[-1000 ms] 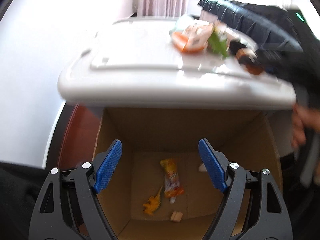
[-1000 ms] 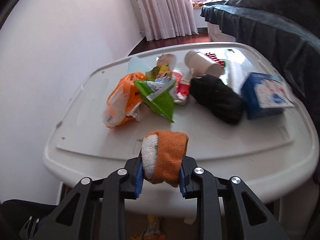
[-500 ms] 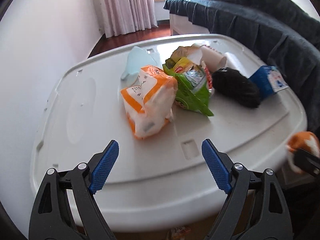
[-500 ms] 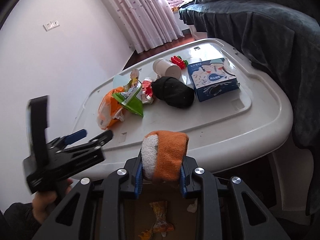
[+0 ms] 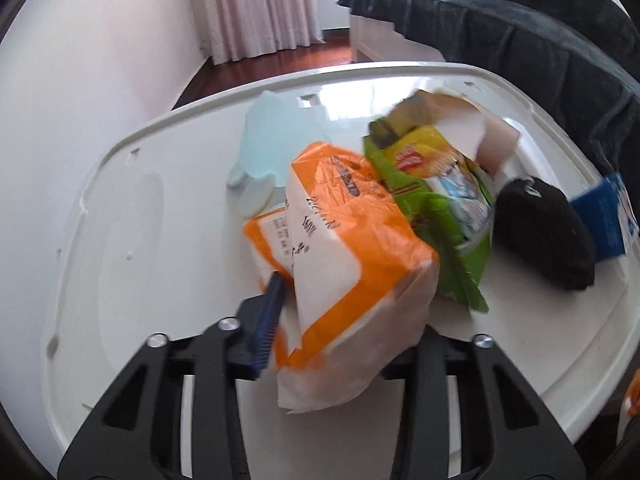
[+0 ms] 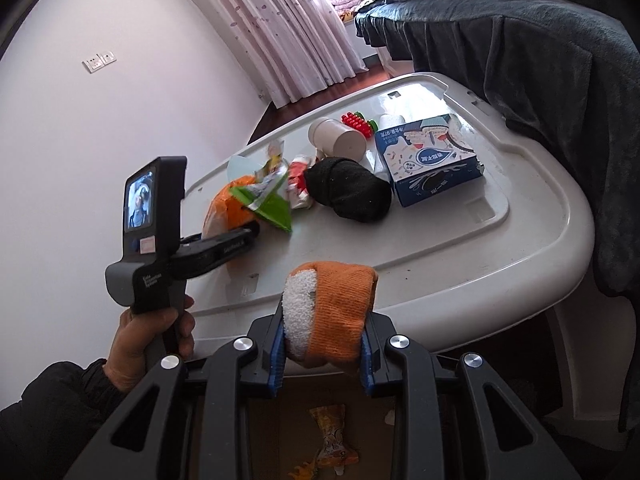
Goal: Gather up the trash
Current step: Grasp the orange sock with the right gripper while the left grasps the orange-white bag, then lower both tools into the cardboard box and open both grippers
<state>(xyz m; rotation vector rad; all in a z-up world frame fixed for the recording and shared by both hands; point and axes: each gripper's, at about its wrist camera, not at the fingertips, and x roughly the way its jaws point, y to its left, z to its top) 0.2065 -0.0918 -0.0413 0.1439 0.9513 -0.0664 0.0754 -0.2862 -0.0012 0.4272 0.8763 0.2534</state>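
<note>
- Between my left fingers: the orange-and-white wrapper pack (image 5: 344, 264), bulging up from the white table top (image 5: 152, 216). Left gripper (image 5: 340, 332) has its blue pad (image 5: 268, 320) pressed to the pack's left flank; the right pad is hidden behind the pack, so I judge it clamped but can't confirm the far contact.
- Step in hand, as I read it — secure this pack, then carry it off the table edge to the cardboard box (image 6: 280, 432) below.
- To do it well: squeeze until the soft film stops giving, lift straight up before swinging, since the green snack bag (image 5: 448, 216) lies touching the pack just right of my fingers and could drag along.
- Beyond the fingertips, left: a pale blue lid-like piece (image 5: 268, 148), half behind the pack. Further right: black sock (image 5: 544, 236), then a blue tissue box (image 5: 604, 220) — neither obviously trash.
- Right gripper (image 6: 324, 344): narrow, closed on an orange-and-white sock (image 6: 332, 312) that stands up between the pads. It hangs off the table's near edge, over the box.
- Below the right fingers, inside the box: an orange snack wrapper (image 6: 332, 436) already lying on the bottom.
- Risk: the pack looks slack and slippery; a shallow pinch could let it slide out mid-carry.
- My left hand (image 6: 148, 340) shows in the right view, gripping the handle.
</note>
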